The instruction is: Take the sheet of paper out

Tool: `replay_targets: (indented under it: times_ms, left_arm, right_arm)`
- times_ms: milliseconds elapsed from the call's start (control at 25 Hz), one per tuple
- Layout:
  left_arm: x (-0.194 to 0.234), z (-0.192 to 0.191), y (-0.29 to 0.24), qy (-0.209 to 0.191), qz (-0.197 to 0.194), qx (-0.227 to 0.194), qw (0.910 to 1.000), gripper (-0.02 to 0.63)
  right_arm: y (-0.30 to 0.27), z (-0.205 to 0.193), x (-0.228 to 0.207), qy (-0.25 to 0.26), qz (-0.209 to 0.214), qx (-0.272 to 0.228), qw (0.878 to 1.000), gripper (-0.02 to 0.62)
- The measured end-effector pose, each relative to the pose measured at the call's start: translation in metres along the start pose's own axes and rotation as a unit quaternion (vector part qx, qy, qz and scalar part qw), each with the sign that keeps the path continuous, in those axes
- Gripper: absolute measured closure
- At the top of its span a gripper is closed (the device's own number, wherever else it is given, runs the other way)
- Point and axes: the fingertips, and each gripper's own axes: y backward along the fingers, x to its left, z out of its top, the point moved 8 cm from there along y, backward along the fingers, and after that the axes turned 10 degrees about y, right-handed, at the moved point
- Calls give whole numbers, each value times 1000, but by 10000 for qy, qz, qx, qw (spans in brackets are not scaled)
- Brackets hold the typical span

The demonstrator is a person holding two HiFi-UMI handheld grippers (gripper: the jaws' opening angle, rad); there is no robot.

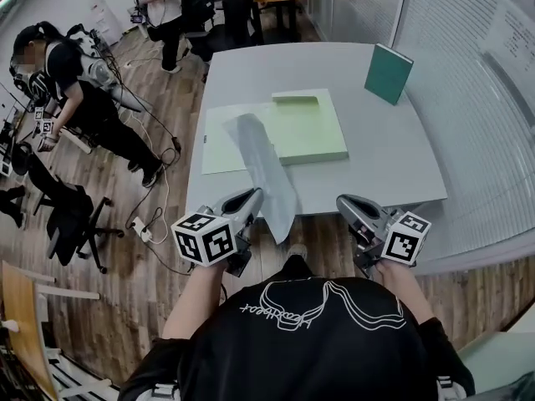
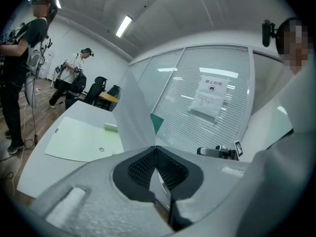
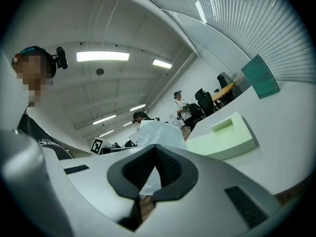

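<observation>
A white sheet of paper (image 1: 263, 165) hangs bent over the table's near edge, its lower end pinched in my left gripper (image 1: 251, 199). In the left gripper view the paper (image 2: 131, 115) rises from the shut jaws of the left gripper (image 2: 155, 149). A pale green file box (image 1: 313, 128) lies on the table, its opened flap (image 1: 221, 136) spread out to the left. My right gripper (image 1: 344, 203) hovers off the table's near edge, right of the sheet. Its jaws look shut with nothing in them in the right gripper view (image 3: 155, 148), where the sheet (image 3: 158, 132) shows beyond them.
A teal book (image 1: 388, 73) stands upright at the far right of the grey table (image 1: 376, 165). Window blinds (image 1: 485, 98) run along the right side. On the wooden floor to the left are a person (image 1: 79, 98), a black office chair (image 1: 71, 215) and cables.
</observation>
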Motion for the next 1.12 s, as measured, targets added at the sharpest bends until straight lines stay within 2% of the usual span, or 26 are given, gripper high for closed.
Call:
replay_targets:
  times_ms: [200,480,640,840,1120]
  left_arm:
    - [-21,-2,6,41,-445,52,9990,592]
    - [-38,-22,21,74,-795,98,9968,592]
    - [-45,-7,21,108,-906,88,9958,592]
    - [-52,-27,21,-11,-1000,71,9950,592]
    - [-57,-10,30,20,-1076,46,9942,592]
  right_arm:
    - [1,8,14,195,88,-88,9997,586]
    - [12,0,25,310,-20,-170,9994,586]
    - [7,10,29,391,-48,-60,9992,586]
    - [24,-12,31,585,-34,-56,9983,586]
    - [18,3,36,541,-170,28,9984,586]
